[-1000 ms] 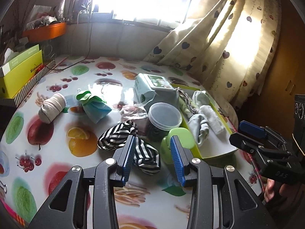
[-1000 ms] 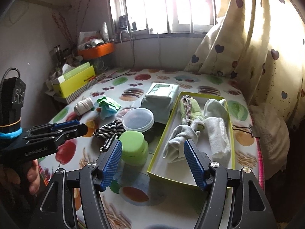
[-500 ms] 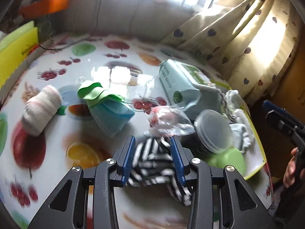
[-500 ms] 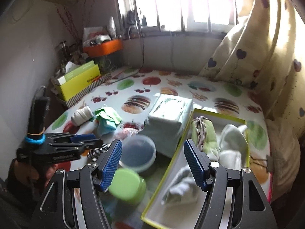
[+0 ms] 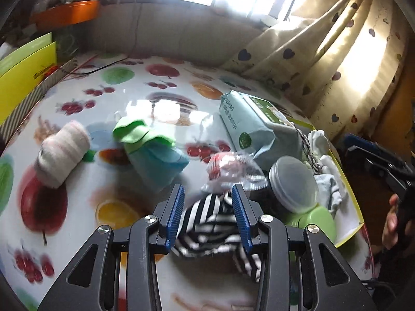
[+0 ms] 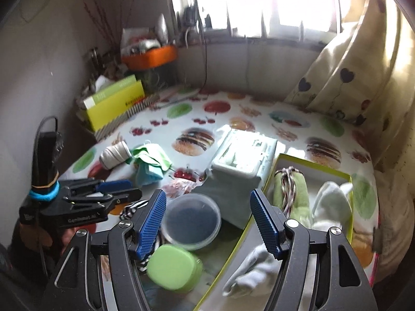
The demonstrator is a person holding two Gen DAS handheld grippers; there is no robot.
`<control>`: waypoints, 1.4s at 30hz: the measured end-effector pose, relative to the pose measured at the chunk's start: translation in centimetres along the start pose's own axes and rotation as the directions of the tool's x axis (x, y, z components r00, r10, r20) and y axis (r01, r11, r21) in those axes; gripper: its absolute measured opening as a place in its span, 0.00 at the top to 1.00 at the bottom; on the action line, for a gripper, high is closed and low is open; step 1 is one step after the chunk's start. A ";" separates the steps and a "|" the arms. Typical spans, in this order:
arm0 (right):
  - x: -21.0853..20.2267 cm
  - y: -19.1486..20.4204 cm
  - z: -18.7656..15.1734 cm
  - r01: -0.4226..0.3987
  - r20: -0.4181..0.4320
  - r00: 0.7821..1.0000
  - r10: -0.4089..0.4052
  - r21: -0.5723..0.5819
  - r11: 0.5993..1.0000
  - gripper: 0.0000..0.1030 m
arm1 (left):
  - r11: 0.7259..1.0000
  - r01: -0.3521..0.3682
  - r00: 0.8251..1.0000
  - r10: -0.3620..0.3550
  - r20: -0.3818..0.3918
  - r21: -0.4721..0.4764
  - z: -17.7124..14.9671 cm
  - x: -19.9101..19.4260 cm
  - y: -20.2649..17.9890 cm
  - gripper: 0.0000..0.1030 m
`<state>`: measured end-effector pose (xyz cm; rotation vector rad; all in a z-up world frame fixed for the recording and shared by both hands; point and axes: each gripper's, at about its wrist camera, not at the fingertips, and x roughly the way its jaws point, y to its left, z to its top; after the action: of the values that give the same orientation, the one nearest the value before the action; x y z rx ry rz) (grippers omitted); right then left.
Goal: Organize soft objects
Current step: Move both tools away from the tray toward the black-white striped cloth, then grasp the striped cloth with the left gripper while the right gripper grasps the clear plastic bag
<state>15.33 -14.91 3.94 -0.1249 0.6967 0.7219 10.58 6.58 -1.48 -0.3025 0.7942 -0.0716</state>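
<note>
One striped cloth (image 5: 211,229), two hand-held grippers

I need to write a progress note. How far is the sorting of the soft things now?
Done: pale socks lie in the yellow-rimmed box. In hand: the open left gripper straddles the striped cloth. Left: rolled sock and green-blue cloth remain on the table.

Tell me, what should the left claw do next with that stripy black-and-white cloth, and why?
Probably close. The left claw is open with its blue pads on either side of a raised fold of the striped cloth, which lies on the table outside the yellow-rimmed box where other soft things already sit. Pinching now would likely catch the fold; the picture is blurred, so contact is uncertain.
</note>
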 end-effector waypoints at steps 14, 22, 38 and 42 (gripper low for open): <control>-0.8 0.9 -0.3 -0.033 0.009 0.999 0.033 0.035 0.999 0.34 | 1.000 0.005 0.994 -0.001 -0.107 0.030 -0.7 2.2 -1.0 0.51; 1.5 1.0 0.3 -0.050 -0.020 0.999 0.051 0.038 0.998 0.34 | 0.999 -0.039 0.992 0.038 -0.117 -0.010 -0.6 3.6 0.3 0.51; 8.3 6.3 3.5 -0.035 -0.164 0.986 0.015 -0.117 0.992 0.34 | 0.993 -0.083 0.995 0.078 -0.067 -0.081 -2.0 1.1 4.4 0.58; 10.8 7.8 3.4 -0.014 -0.239 0.970 -0.035 -0.199 0.980 0.34 | 0.993 -0.068 0.997 0.063 -0.054 -0.101 -2.2 0.7 5.4 0.58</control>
<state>17.92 -1.75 0.77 -0.4054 0.8539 0.7727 9.21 11.04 -5.01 -0.3727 0.8596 0.0234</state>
